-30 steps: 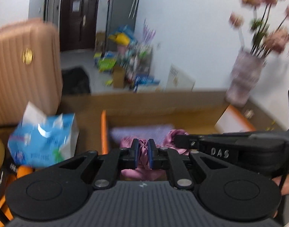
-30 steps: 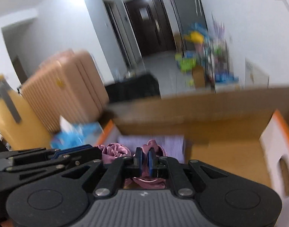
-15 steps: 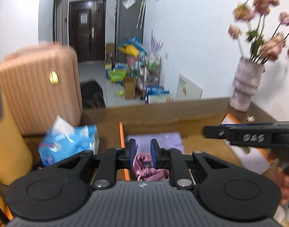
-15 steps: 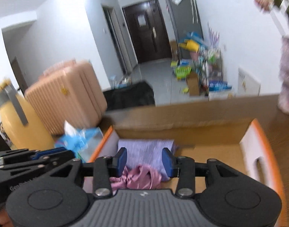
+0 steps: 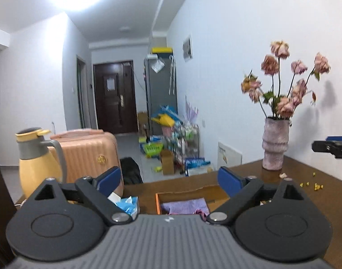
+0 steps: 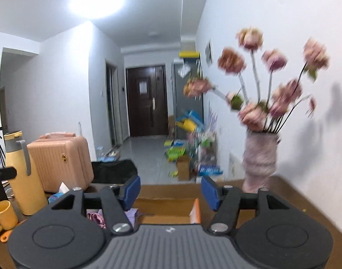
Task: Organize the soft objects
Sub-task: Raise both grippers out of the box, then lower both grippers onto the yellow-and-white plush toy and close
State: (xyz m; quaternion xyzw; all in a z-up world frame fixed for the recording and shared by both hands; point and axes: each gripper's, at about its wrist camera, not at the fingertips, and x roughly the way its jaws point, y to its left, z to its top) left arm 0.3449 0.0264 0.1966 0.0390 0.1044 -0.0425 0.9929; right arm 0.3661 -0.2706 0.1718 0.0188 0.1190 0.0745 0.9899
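A second ago both tongs were pinched on the crumpled pink satin cloth (image 5: 202, 212) over the orange-rimmed cardboard box (image 5: 158, 201); now the left tongs (image 5: 169, 180) and right tongs (image 6: 168, 192) are opening with nothing between their blue pads, and both have lifted back from the box. The cloth lies inside, against the folded lilac towel (image 5: 184, 205), on the brown wooden table (image 5: 305, 174). That item looks stowed, so another soft object probably comes next
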